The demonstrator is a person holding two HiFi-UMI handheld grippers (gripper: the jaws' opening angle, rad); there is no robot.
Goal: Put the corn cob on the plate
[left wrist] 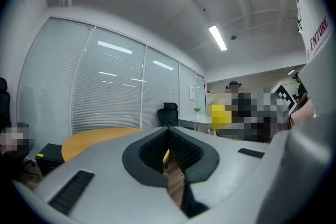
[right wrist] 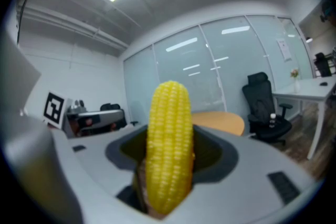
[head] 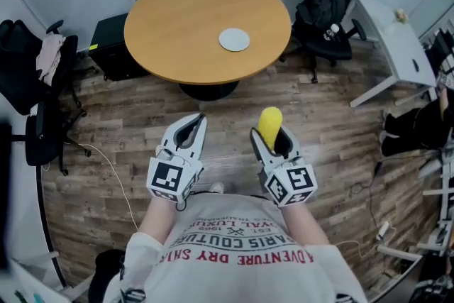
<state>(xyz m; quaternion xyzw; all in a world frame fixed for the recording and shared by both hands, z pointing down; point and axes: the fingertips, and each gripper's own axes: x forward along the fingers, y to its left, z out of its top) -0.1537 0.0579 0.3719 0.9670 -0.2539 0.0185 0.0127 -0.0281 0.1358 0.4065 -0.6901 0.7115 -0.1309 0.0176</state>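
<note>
1. Corn cob (right wrist: 169, 149), yellow with neat kernel rows, stands upright, pinched in the right gripper (head: 274, 140).
2. Only the head view shows the round pale plate (head: 234, 40), well apart on a round wooden table (head: 170, 18).
3. Left gripper (left wrist: 169, 136): ribbed jaws pressed together, holding nothing.

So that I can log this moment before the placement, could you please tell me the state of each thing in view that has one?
Corn cob: clamped in the right gripper, sticking out past its jaws, not yet on the plate.
Plate: empty, lying on the round table.
Right gripper: jaws shut on the corn cob.
Left gripper: jaws together, holding nothing.
</note>
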